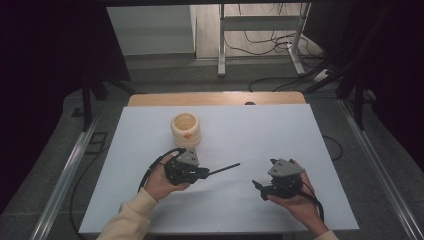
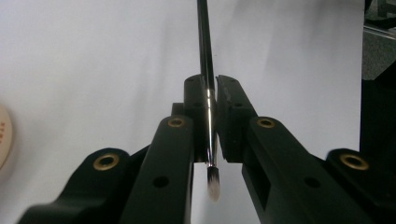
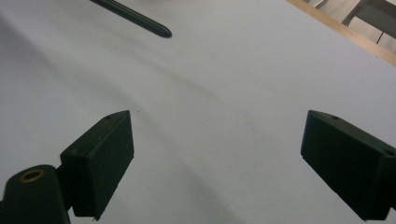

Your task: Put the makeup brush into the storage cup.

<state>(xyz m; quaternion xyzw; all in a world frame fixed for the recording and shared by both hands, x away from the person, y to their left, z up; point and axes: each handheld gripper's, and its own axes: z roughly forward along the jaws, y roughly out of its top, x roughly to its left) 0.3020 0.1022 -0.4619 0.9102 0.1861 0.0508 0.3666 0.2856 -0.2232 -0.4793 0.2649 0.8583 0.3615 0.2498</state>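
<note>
Two grippers: I work with both, and between them one thin brush [image 1: 223,169] is the thing in hand.
Left gripper [image 2: 211,100]: its jaws are pressed together on the brush, near the bristle end; the bristle tuft comes out behind the pads toward the camera, and the long dark handle runs forward past the tips.
Brush place: in the high view it lies almost level above the white table cover [image 1: 235,125], just below the middle of the table, with its free end pointing to about 2 o'clock from my left hand.
Right gripper [image 3: 215,158]: its jaws stand wide apart with nothing between them; it hovers over the bare cover at about 4 o'clock from the table centre, and the brush end shows at its 11 o'clock.
Cup [image 1: 186,129]: a pale round cup stands upright at about 11 o'clock from the left gripper, well apart from the brush tip.
Step in hand, as I judge: probably to pass the brush to the right gripper, or to bring it to the cup.
How to do well: I would keep the left hand quiet, bring the open right jaws to both sides of the handle, and close squarely on it.
Risk: the handle is thin and glossy, so a grip off centre may let it turn.
</note>
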